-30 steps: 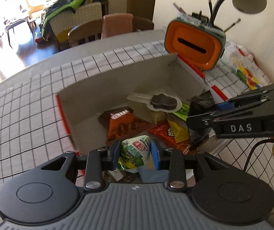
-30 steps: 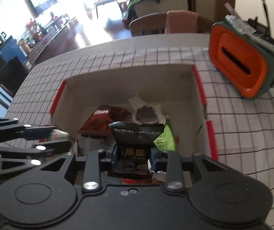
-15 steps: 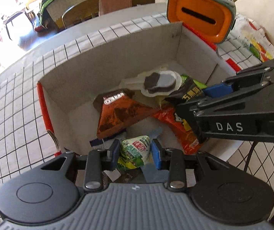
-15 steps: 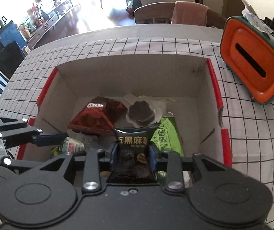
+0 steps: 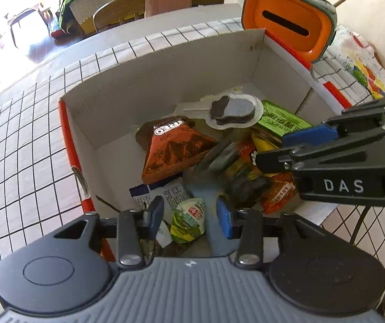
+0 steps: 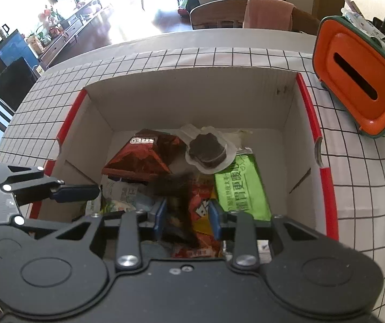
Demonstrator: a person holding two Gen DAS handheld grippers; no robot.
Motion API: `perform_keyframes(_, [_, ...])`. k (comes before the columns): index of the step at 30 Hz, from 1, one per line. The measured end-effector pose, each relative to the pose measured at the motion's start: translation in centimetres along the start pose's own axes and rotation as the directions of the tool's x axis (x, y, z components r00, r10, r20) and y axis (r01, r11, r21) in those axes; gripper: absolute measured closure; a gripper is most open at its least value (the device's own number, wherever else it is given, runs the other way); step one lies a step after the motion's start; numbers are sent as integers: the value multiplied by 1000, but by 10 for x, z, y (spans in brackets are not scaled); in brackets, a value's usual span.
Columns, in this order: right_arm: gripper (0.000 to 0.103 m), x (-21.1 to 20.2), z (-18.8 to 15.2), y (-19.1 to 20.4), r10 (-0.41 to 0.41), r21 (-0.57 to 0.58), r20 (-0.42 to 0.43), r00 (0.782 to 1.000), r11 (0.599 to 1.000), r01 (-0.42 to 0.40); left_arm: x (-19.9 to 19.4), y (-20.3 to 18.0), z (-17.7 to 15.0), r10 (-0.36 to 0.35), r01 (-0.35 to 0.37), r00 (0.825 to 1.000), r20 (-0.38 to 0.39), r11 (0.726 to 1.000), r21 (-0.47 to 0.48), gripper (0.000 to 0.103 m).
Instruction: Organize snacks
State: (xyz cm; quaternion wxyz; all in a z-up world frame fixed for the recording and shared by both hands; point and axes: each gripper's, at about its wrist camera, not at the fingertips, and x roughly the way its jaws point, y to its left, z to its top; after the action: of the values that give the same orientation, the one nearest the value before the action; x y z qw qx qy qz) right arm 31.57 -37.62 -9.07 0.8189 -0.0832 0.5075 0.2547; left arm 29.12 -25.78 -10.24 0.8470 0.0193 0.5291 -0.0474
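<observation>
A white cardboard box (image 5: 165,80) (image 6: 192,94) holds several snacks: an Oreo packet (image 5: 173,150), a wrapped dark cookie (image 5: 232,109), a green packet (image 6: 240,188) and a red packet (image 6: 200,210). My left gripper (image 5: 189,215) hangs over the box's near left corner. Its jaws are opening, and the small green-white packet (image 5: 188,220) sits loose between them with a gap on each side. My right gripper (image 6: 187,215) is over the box's middle, shut on a black packet (image 6: 176,188) (image 5: 235,169). That packet is blurred and askew, hugging the left pad.
An orange and green organizer (image 5: 289,24) (image 6: 359,86) with brushes stands just past the box's far right corner. A checked tablecloth (image 5: 17,161) covers the table around the box. Colourful printed paper (image 5: 364,67) lies at the right. Chairs stand beyond the table's far edge.
Both grippers have sunk closer to the box's contents. The left jaws have widened off the small green-white packet. The black packet in the right gripper has tilted and gone blurred.
</observation>
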Motion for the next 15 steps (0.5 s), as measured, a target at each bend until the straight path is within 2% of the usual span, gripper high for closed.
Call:
perform_keyframes(4, [70,-10,-3,5,5,0,26,1000,1000,-5,-13,3,-4,-18,18,999,36,1000,-10,54])
perform_keyframes(10, [69,-32,-8,12,7,5,82,997,1000,-7,-35,11,-10,-16,20,995,100,999,-32,42])
perform_keyframes(12, [69,-40,-10,13,11,15,104,994,1000,-13,-43,13,-13,-11,17,992,123,999,-44,34])
perform_keyframes(15, [69,-50,-15,15,18,18,131,991,1000,-21,-52,16,-18,-3,12,988,152,998,-55,32])
